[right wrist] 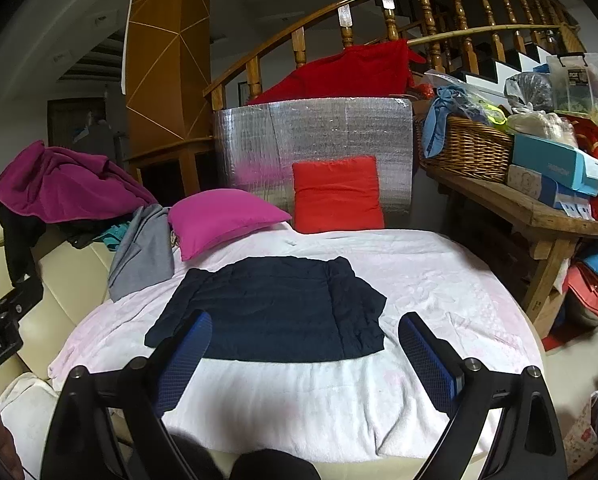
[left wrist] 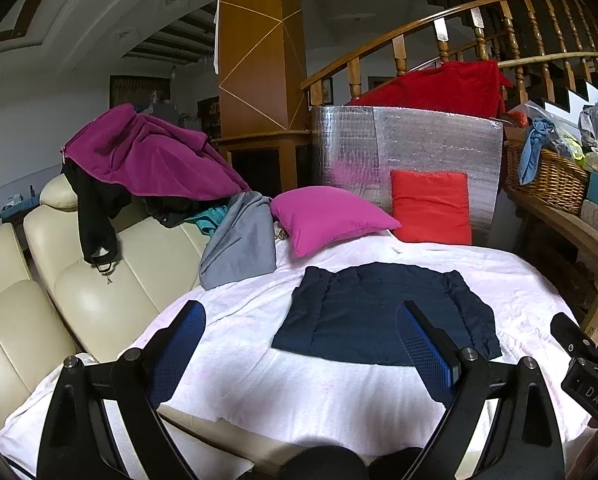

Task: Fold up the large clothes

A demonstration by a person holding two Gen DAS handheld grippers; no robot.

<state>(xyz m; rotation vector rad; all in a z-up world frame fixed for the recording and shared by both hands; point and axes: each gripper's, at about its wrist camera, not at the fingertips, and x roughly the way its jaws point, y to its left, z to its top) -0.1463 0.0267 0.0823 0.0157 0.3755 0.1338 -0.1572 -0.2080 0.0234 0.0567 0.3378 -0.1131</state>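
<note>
A dark navy garment [left wrist: 383, 312] lies flat on a white blanket [left wrist: 299, 392], folded into a rough rectangle; it also shows in the right wrist view [right wrist: 275, 308]. My left gripper [left wrist: 299, 320] is open and empty, held above the blanket just in front of the garment's near edge. My right gripper [right wrist: 305, 328] is open and empty, also above the garment's near edge. The right gripper's body shows at the right edge of the left wrist view [left wrist: 587, 360].
A magenta pillow [right wrist: 223, 216] and a red pillow [right wrist: 337, 194] sit behind the garment. A grey cloth [right wrist: 143, 252] and a purple jacket [left wrist: 147, 152] lie on the cream sofa [left wrist: 99, 288]. A wooden bench [right wrist: 539, 216] with a wicker basket [right wrist: 467, 152] stands at right.
</note>
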